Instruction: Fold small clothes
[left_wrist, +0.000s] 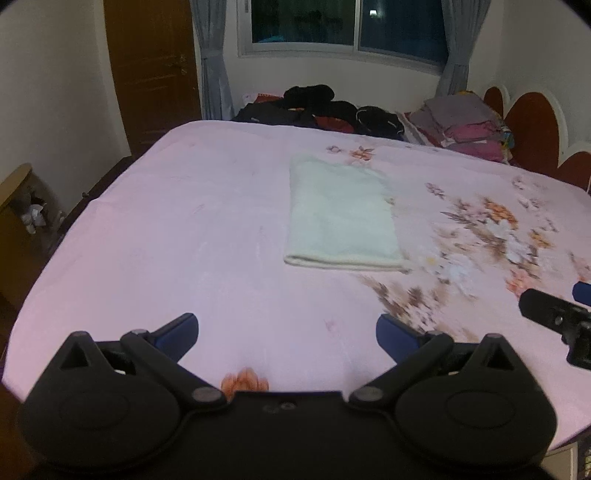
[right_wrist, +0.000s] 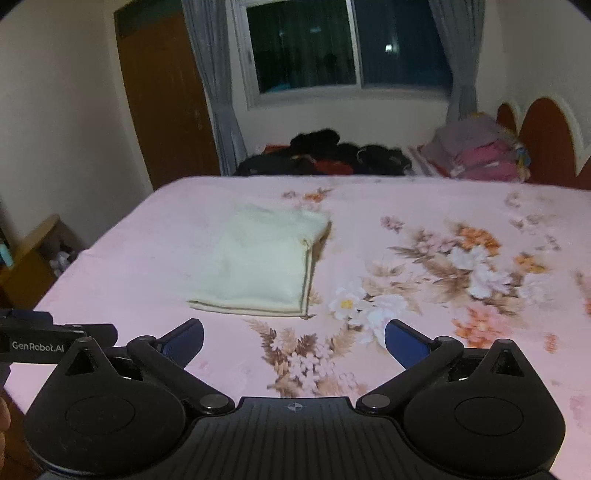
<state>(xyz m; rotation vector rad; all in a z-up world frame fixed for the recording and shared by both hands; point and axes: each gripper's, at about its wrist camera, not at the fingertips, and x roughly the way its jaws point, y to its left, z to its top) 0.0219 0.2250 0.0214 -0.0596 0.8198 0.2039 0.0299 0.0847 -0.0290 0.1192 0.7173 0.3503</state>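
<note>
While the pink floral bedspread (left_wrist: 184, 229) lies wide and flat, dark clothes (left_wrist: 314, 107) and a folded stack (left_wrist: 465, 125) crowd its far edge. The folded pale cloth (right_wrist: 266, 258) rests mid-bed, apart from both. Left gripper (left_wrist: 287, 332) and right gripper (right_wrist: 294, 338) hover spread, gripping nothing.

Folded cloth (left_wrist: 341, 212): you see it lying flat on the bed (left_wrist: 184, 240), mid-bed.
Clothes heap (left_wrist: 317, 109): at the far edge, behind the cloth.
Folded stack (left_wrist: 469, 125): far right, beside your heap.
Headboard (left_wrist: 532, 122): right of that stack.
Door (left_wrist: 151, 70): far left.
Window (left_wrist: 347, 26): behind the heap.
</note>
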